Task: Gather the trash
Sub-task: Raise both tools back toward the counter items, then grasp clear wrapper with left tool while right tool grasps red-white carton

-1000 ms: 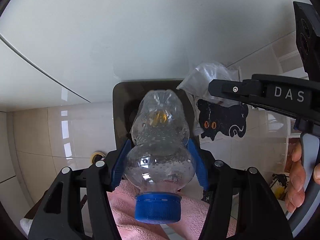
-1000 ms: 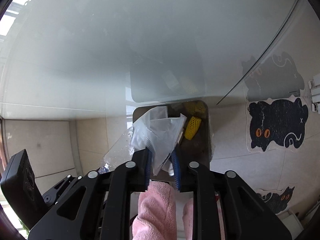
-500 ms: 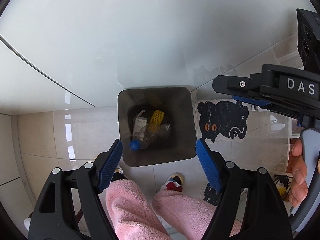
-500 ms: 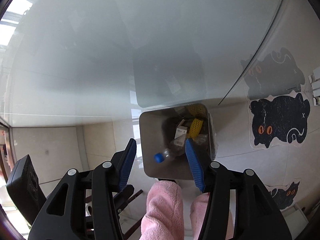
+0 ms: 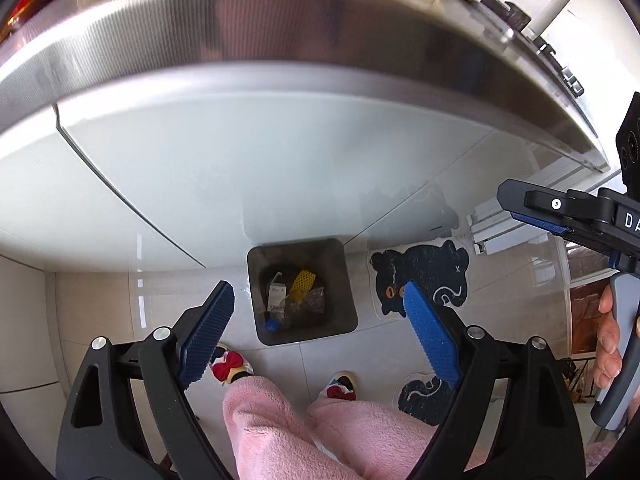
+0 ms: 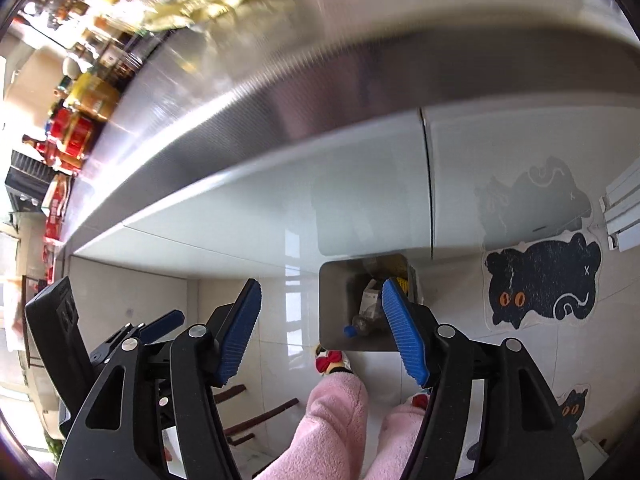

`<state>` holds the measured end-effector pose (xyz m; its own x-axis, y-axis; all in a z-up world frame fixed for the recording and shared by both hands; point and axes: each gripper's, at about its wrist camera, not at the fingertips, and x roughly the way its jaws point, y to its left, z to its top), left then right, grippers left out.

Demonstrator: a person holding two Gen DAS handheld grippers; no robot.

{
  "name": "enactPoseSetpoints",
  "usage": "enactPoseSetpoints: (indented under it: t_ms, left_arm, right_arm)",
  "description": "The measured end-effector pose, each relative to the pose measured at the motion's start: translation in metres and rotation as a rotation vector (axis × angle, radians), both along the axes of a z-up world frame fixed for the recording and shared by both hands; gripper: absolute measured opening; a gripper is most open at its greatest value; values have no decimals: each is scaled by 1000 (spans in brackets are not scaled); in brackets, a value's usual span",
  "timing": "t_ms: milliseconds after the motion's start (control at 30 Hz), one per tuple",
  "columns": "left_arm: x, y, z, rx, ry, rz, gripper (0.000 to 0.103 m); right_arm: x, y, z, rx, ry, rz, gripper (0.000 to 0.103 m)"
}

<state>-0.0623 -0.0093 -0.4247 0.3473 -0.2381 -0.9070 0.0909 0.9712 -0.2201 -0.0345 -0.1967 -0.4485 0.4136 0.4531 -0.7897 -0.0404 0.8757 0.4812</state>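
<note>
1. Down on the tiled floor, hard against the white cabinet front, stands the grey bin [image 5: 344, 280]. The trash lies inside it: one clear bottle with a blue cap [image 5: 273, 325], one yellow foam net [image 5: 303, 281], one white labelled packet [image 5: 277, 291], and crumpled clear film that is hard to separate by eye.
2. Left gripper [image 5: 320, 330]: jaws wide and opening, nothing between the blue pads; the bin only shows through the gap from far below.
3. Right gripper [image 6: 320, 330]: jaws fairly wide and opening, also empty. From the left wrist it shows side-on at the right edge, a hand [image 5: 608, 340] on its trigger.
4. Count: two grippers, one bin, two whole cat mats in the left view, a third partly seen in the right view [image 6: 544, 284], two slippers below pink trouser legs.
5. Risks, as I judge them: the steel counter edge [image 5: 280, 52] sits close above both grippers, so a rising claw could knock it. Jars and bottles crowd the counter's far left [image 6: 88, 92]; a careless reach for more trash could topple one. Frames are motion-blurred up there, so any remaining trash is hard to pick out.
</note>
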Motion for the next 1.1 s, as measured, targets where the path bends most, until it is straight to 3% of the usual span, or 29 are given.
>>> enactPoseSetpoints:
  t_ms: [300,667,767,1100]
  left_arm:
    - [22,1,94,-6,-149,-37,84]
    - [75,5,158,-3,-298,-89,84]
    - [95,6,171,-11,-318,-100,84]
    - [151,-5,183,-6,-355,-162,83]
  right_arm:
    - [10,-20,90,13,-172,-77,68]
    - [69,-31,154,-35,-321,-169,69]
    - [92,-30,166,-67,-362,-181,76]
    - [151,-7,159,-239,-399,-130,76]
